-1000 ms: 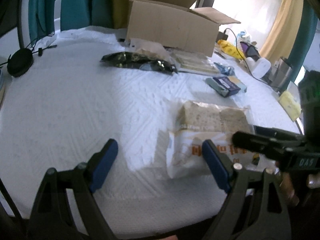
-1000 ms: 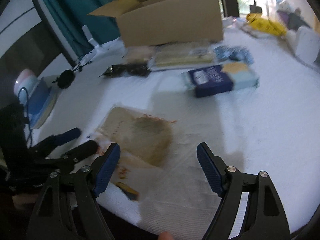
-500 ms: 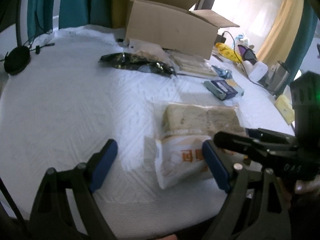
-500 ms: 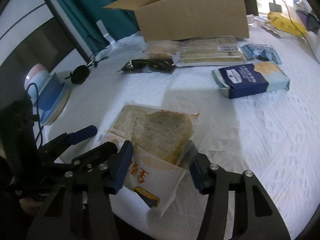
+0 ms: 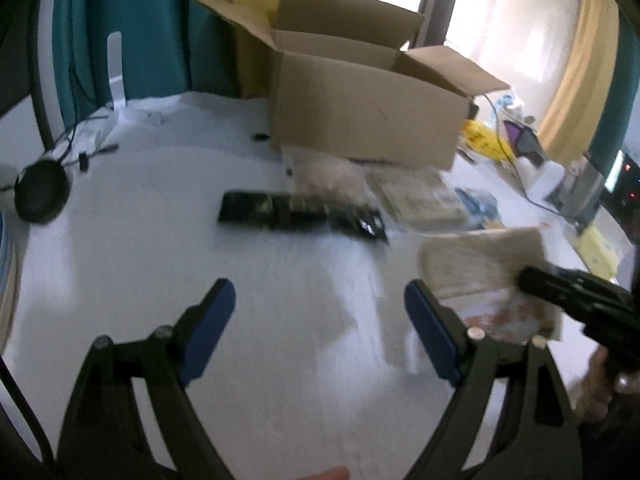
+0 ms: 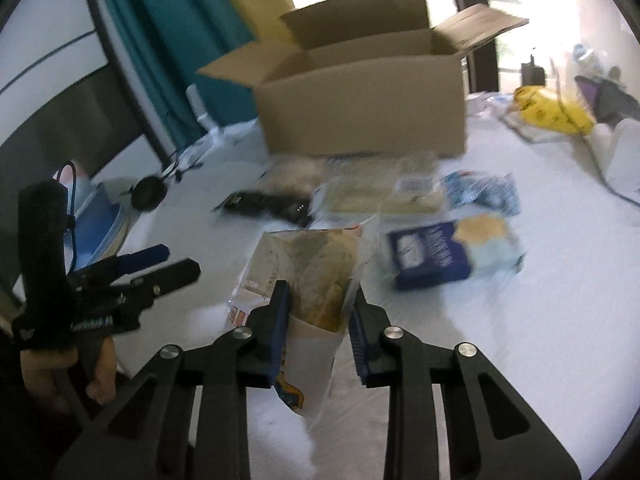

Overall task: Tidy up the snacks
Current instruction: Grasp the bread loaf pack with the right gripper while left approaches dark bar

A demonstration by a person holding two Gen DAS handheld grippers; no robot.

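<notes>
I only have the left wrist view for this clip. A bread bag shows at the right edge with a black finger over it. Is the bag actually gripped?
Observer: Yes. The right gripper is closing on the bread bag, which sits between its blue pads, pinched at its lower part.
Operator: Is the bag still lying on the table?
Observer: Its upper end tilts up toward the cardboard box; whether the bottom has left the white cloth I cannot tell.
Operator: Anything beside it that I miss?
Observer: A dark blue cracker box lies just right of the bag.
</notes>
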